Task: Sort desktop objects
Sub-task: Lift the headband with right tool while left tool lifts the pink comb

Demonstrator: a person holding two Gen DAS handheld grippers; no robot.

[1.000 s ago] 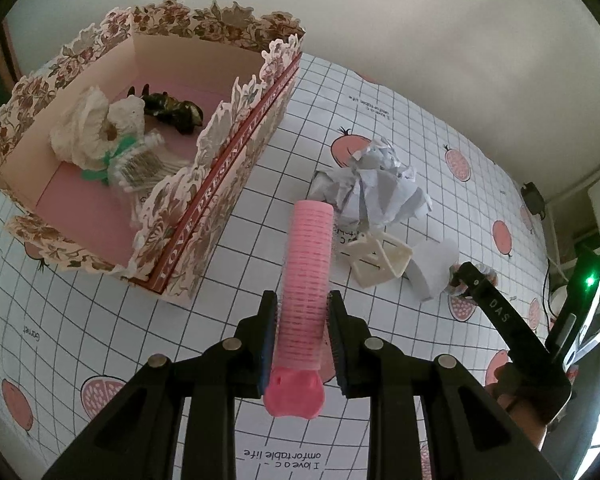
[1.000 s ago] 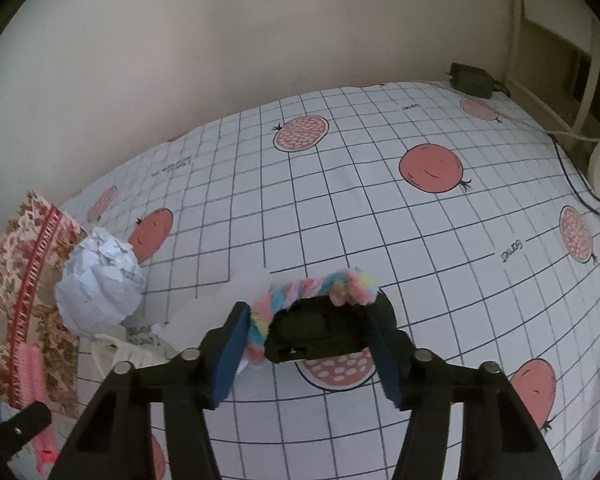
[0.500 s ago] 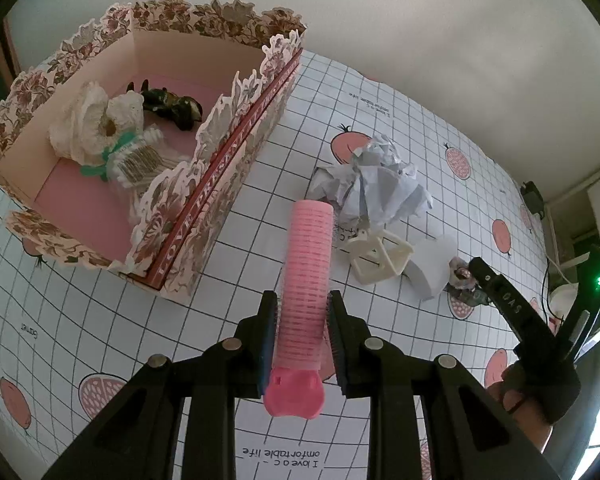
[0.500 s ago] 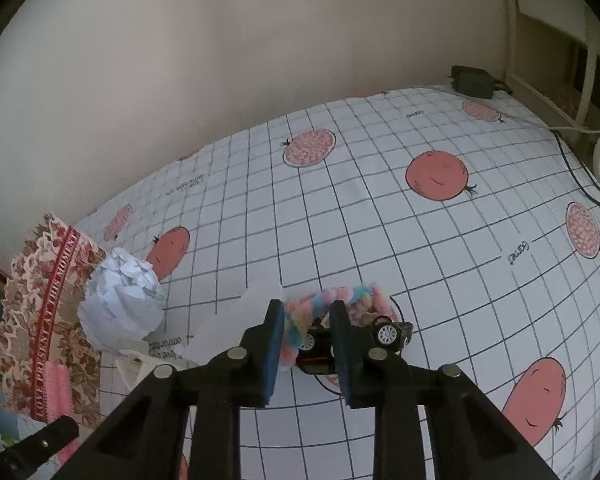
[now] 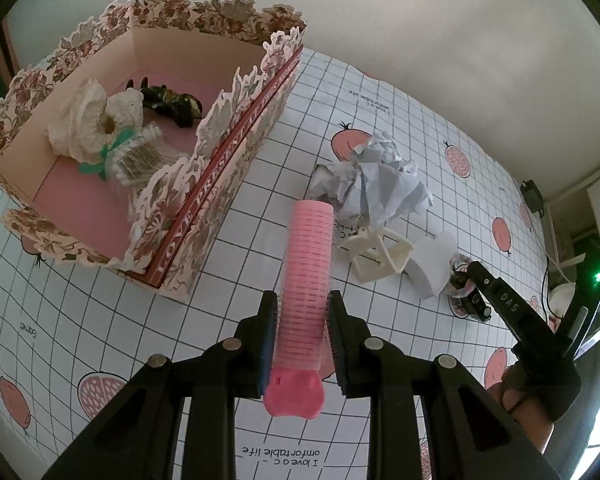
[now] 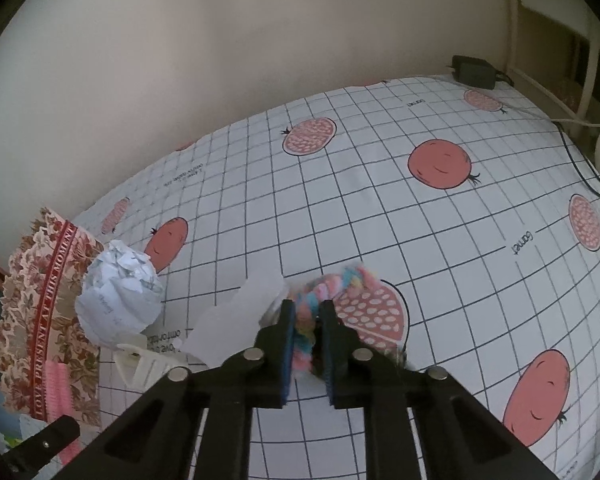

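Observation:
My left gripper [image 5: 302,300] is shut on a pink hair roller [image 5: 306,264], held above the tablecloth to the right of the floral box [image 5: 204,216]. In the right wrist view my right gripper [image 6: 308,308] has its jaws closing tight on a pastel fuzzy band [image 6: 328,284], and the pads press it. The left wrist view shows the right gripper's finger [image 5: 500,300] low at the right, next to a small black toy car [image 5: 474,302]. Crumpled paper [image 5: 374,184], a cream claw clip [image 5: 380,258] and a white paper piece [image 5: 432,268] lie between the two grippers.
The floral box holds white lace pieces [image 5: 88,120], a cotton swab pack [image 5: 136,156] and a dark clip [image 5: 172,102]. A black adapter [image 6: 472,68] and its cable [image 6: 580,160] lie at the table's far right corner. A wall runs along the back.
The right gripper's jaws went from wide apart to pinched on the fuzzy band, and the black toy car is no longer between them. The left gripper and roller stayed put.

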